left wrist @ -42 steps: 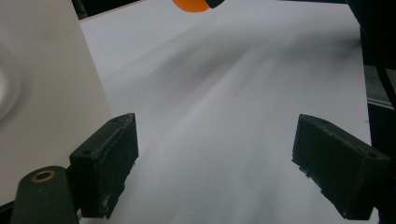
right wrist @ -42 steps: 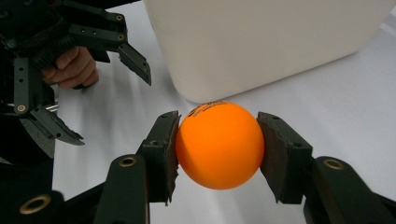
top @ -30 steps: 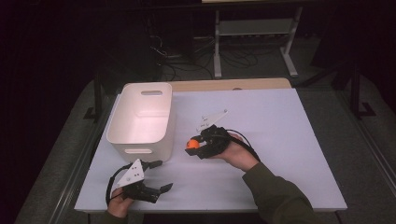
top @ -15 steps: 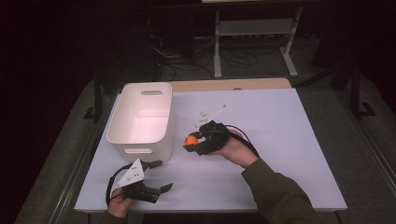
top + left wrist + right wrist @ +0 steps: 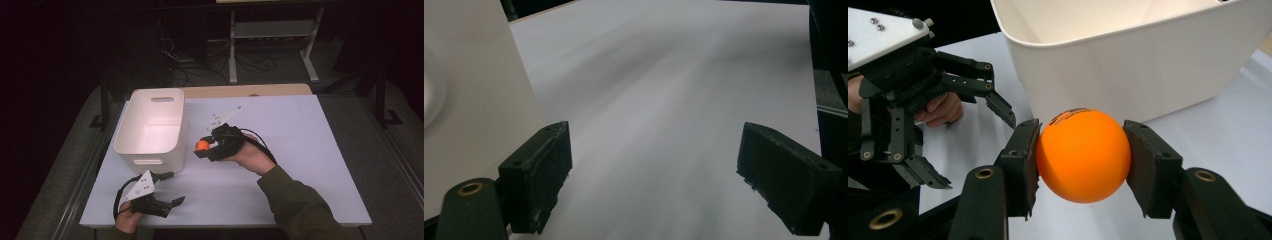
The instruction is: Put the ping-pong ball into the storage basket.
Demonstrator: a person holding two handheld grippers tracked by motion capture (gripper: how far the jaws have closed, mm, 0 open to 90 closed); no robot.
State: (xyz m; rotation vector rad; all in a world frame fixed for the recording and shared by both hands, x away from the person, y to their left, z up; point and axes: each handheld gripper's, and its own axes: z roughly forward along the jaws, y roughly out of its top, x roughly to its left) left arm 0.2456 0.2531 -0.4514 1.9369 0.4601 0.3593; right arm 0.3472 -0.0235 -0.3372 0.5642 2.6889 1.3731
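An orange ball (image 5: 1081,155) with black print sits clamped between the two black jaws of my right gripper (image 5: 1081,162). In the high view that gripper (image 5: 202,149) holds the ball (image 5: 202,145) just above the white table, close to the right wall of the white bin (image 5: 151,127). My left gripper (image 5: 170,189) rests near the table's front left edge, its jaws wide apart with nothing between them. In the left gripper view the open gripper (image 5: 674,187) looks across bare white tabletop, the bin's wall (image 5: 469,95) on the left.
The white table (image 5: 300,150) stretches wide to the right of my right hand. A tan board (image 5: 250,90) lies along the table's far edge. Beyond it stand a metal shelf frame (image 5: 272,35) and cables on the dark floor.
My right gripper has carried the ball a little to the left, closer to the bin. The left gripper has stayed put.
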